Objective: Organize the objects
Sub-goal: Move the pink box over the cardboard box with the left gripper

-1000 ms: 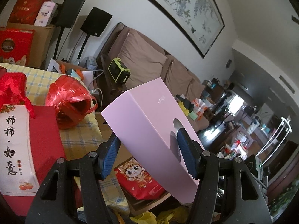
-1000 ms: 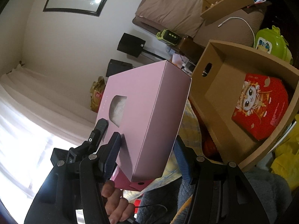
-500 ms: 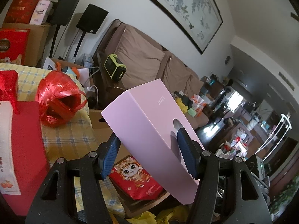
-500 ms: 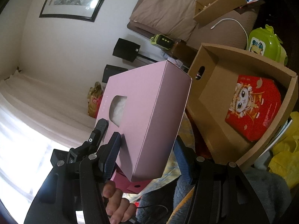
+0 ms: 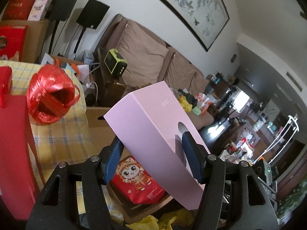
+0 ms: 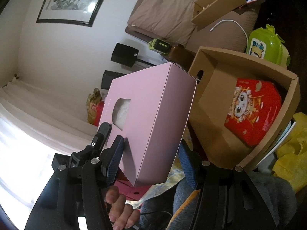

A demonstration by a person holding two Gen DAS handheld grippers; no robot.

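Left gripper (image 5: pixel 151 154) and right gripper (image 6: pixel 150 158) both clamp the pink box (image 5: pixel 153 126), which is held in the air, tilted, between them. In the left wrist view the blue pads (image 5: pixel 189 151) press on opposite faces of the box at its near end; in the right wrist view the right gripper's pads (image 6: pixel 116 154) pinch the box across its thin side, with the left gripper's finger resting just below the box's window. A hand (image 6: pixel 119 209) shows beneath the right gripper. Below and beyond the box stands an open carton (image 6: pixel 207 88) with a red pack (image 6: pixel 253 111) on its floor. Left of the carton, a red twine roll (image 5: pixel 49 97) lies near the edge of the checked cloth (image 5: pixel 61 138). A sofa (image 5: pixel 145 63) lines the far wall.
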